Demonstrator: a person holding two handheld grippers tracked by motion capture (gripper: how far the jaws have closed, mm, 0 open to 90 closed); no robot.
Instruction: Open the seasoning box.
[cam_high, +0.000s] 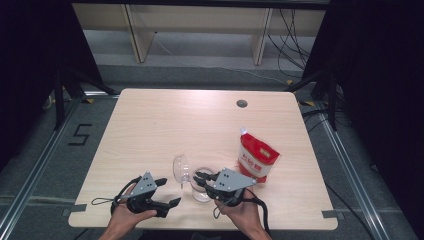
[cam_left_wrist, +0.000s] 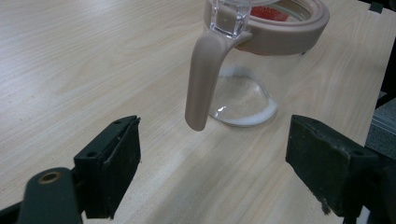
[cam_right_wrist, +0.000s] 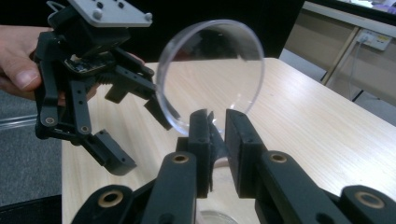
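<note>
Lid (cam_right_wrist: 210, 74) control matters most here: the clear hinged disc of the glass jar (cam_high: 202, 185) is pinched near its lower edge by the right gripper (cam_right_wrist: 215, 122), jaws nearly closed on it, and should be swung gently about its hinge so the jar is not tipped. The jar stands near the front edge of the table (cam_high: 150, 125), between both grippers, with the red-and-white bag (cam_high: 256, 156) just beyond. The left gripper (cam_left_wrist: 212, 144) is held wide open and empty, its jaws flanking the beige handle (cam_left_wrist: 203, 84) without contact; bracing there would be wise. Whether the pads grip a tab or the disc's rim cannot be made out, and the white residue in the jar's bottom is unidentified.
</note>
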